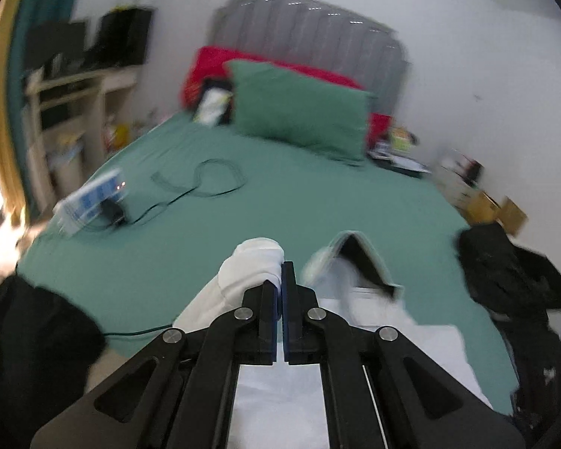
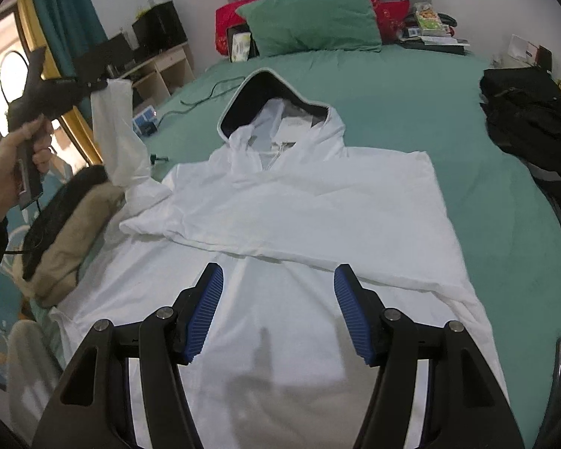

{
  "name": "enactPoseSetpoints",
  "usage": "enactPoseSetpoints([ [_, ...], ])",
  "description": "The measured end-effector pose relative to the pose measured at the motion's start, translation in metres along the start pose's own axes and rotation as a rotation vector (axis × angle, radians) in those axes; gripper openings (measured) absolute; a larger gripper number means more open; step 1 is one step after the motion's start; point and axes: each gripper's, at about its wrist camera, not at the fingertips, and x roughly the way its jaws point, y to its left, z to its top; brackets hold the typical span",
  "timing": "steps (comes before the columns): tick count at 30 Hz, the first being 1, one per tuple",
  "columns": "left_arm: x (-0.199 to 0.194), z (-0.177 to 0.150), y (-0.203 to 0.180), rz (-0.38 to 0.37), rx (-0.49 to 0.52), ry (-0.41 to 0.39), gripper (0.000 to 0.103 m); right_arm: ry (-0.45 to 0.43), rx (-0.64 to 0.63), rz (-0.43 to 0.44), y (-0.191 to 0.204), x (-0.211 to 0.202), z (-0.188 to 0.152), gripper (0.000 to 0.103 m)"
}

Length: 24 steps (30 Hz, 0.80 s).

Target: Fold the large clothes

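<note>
On the green bed (image 2: 448, 86), left gripper (image 1: 282, 273) pinches a white hoodie's (image 2: 299, 194) sleeve (image 2: 112, 127) (upper left); right gripper (image 2: 278, 314) jaws gape, empty.

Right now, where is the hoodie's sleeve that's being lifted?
In the right wrist view, the sleeve hangs at far left, pinched in the left hand-held gripper, raised above the bed's left edge beside the white hoodie's body.

A white hooded top (image 2: 303, 202) lay spread flat on the green bed sheet (image 2: 411, 104), its dark-lined hood (image 2: 269, 97) pointing toward the pillows. One side was folded in over the body, leaving a straight edge. The other sleeve (image 2: 116, 127) was lifted clear of the bed, hanging limp, its cuff (image 1: 260, 262) bunched and pinched.
</note>
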Motion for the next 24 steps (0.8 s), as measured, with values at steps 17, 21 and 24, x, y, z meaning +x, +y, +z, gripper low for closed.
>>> enactPoseSetpoints([
  [17, 0.030, -0.200, -0.164, -0.285, 0.144, 0.499, 0.054, -0.034, 0.112, -0.145, -0.064, -0.054, -0.029, 0.062],
  [21, 0.010, -0.201, -0.113, -0.228, 0.095, 0.485, 0.055, -0.008, 0.135, -0.099, -0.060, -0.038, -0.030, 0.062],
  [24, -0.004, -0.200, -0.072, -0.187, 0.075, 0.479, 0.055, 0.024, 0.130, -0.068, -0.045, -0.017, -0.026, 0.062],
])
